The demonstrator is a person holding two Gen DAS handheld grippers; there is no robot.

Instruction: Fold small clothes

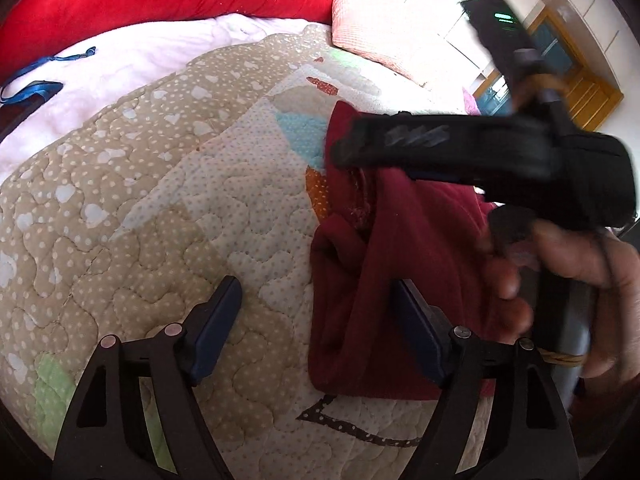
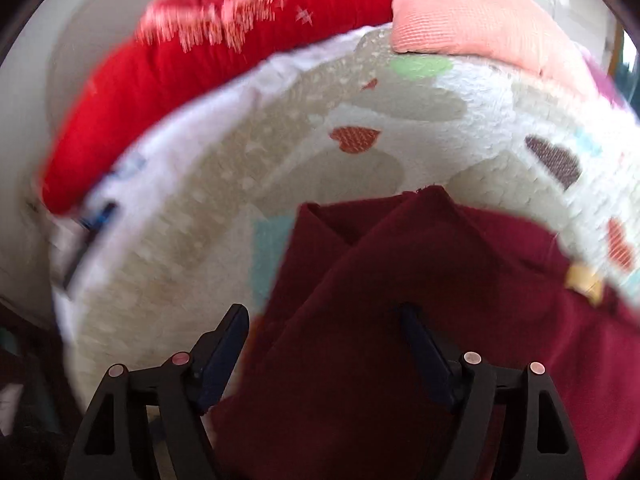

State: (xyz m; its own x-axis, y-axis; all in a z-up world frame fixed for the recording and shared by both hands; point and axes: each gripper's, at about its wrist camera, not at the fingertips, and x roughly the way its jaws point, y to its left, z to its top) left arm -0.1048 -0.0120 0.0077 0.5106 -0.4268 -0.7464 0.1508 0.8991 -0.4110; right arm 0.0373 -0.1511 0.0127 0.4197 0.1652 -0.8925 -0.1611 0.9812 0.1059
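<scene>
Both grippers gape, holding nothing; left gripper (image 1: 316,320) view alone shows the hand (image 1: 568,280) over the maroon garment (image 1: 352,300) on the quilt (image 1: 160,200); right gripper (image 2: 324,340).

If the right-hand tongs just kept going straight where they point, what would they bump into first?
Most likely the dark red garment, which fills the gap between the open right tongs. Depth is hard to judge.
</scene>
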